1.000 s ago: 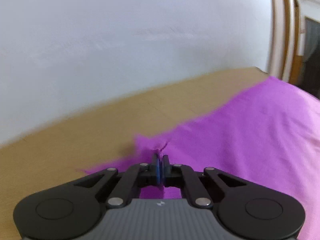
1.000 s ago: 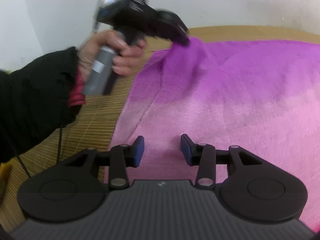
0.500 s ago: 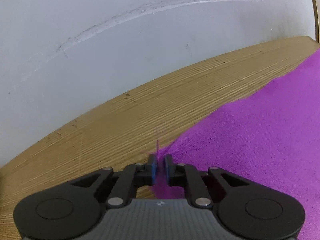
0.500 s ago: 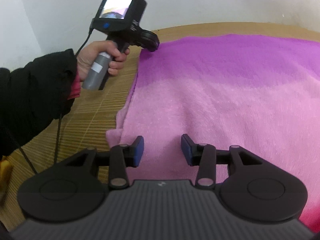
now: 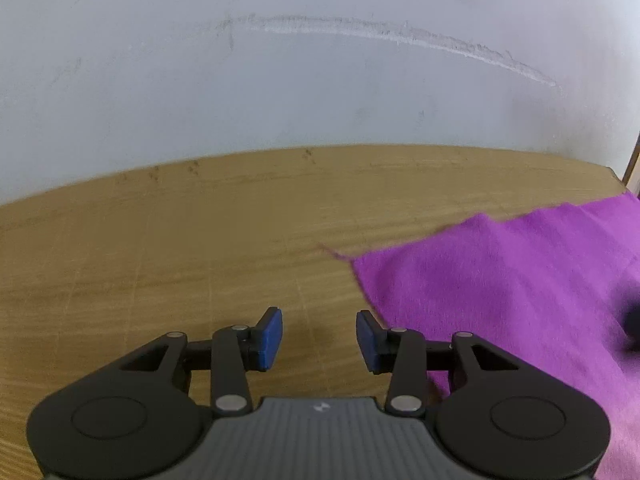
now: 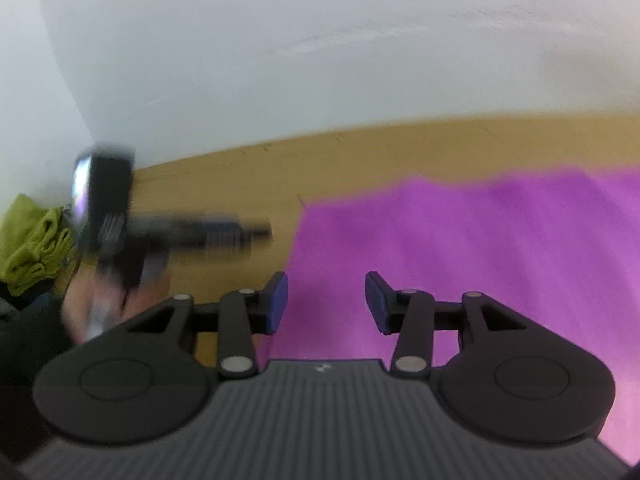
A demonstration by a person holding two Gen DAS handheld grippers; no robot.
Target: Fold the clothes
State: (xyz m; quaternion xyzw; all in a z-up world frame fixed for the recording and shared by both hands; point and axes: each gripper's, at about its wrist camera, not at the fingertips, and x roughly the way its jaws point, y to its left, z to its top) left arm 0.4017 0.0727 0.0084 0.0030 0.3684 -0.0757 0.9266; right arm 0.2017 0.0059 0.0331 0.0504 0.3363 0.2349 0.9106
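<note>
Left hand-held gripper (image 5: pixel 319 338): held wide apart, empty, over the bamboo mat (image 5: pixel 200 248).
Right hand-held gripper (image 6: pixel 326 300): spread wide, empty, above the purple cloth (image 6: pixel 480 240).

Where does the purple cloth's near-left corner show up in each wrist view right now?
Left wrist: the purple cloth fills the right side; its corner lies on the mat, right of centre, beyond the open left gripper.
Right wrist: corner left of centre, ahead of the open right gripper.
Shared landmark: the scratch on the white wall.
</note>
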